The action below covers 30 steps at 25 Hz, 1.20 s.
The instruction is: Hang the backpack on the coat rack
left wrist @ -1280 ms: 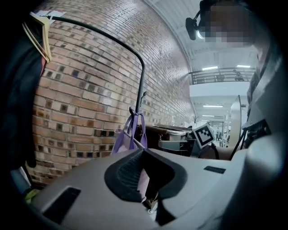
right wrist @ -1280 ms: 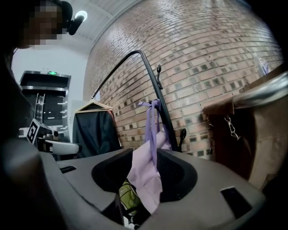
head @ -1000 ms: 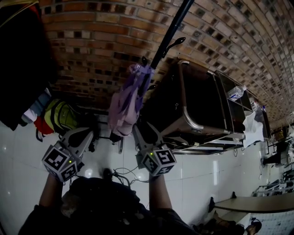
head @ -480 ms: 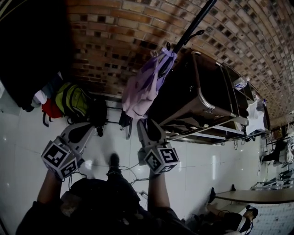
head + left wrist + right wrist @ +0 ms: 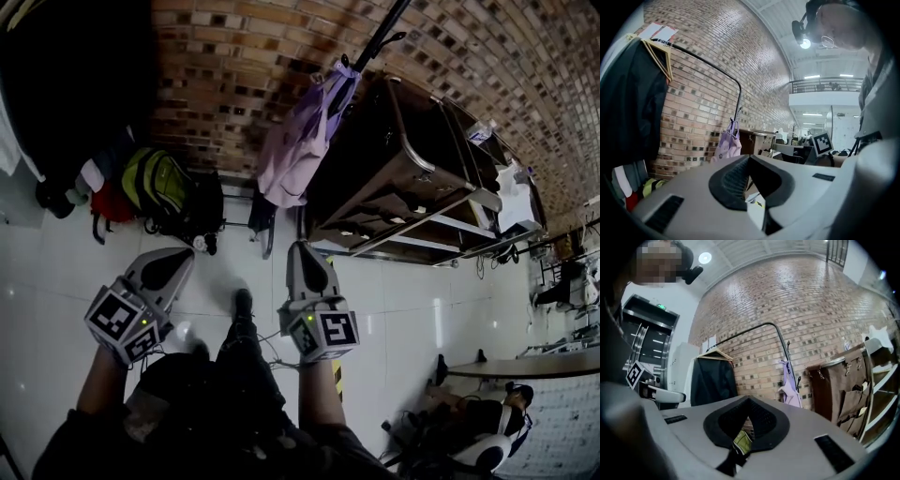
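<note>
Head view: left hand-held gripper (image 5: 169, 264) is showing jaws together, empty. Right hand-held gripper (image 5: 305, 261) is closing on nothing. Above them, upper centre of frame, the lilac backpack (image 5: 298, 141) is hanging from the black coat rack (image 5: 380, 39) by the brick wall (image 5: 234, 75).

Place: industrial loft workspace | brick wall (image 5: 234, 84) | white tiled floor (image 5: 56, 281) | mezzanine railing (image 5: 825, 86)
</note>
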### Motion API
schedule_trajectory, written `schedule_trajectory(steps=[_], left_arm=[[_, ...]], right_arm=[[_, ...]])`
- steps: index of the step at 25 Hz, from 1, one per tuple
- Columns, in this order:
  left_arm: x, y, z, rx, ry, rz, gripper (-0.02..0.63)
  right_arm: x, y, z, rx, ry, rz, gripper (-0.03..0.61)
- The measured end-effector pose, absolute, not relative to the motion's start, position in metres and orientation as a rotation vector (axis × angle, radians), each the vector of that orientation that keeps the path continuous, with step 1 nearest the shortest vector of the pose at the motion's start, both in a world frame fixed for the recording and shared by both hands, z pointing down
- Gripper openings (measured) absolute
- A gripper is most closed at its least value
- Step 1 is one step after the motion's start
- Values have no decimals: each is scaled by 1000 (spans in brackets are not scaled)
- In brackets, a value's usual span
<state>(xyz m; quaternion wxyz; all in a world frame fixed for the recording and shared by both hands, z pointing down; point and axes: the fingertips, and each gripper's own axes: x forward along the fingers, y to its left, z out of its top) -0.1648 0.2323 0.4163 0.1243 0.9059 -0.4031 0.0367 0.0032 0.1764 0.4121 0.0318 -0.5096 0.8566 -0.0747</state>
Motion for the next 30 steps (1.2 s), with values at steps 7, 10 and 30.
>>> schedule_trajectory(steps=[7, 10, 30], left_arm=[[-164, 291, 416, 2671, -1103, 104, 12], [-163, 307, 416, 2674, -1080, 100, 12], [-117, 322, 414, 2643, -1082, 101, 12]], right_arm=[[-10, 241, 412, -1603, 2646, -218, 14], [-11, 260, 412, -1609, 2638, -224, 12], [21, 285, 411, -1578, 2726, -220, 8]])
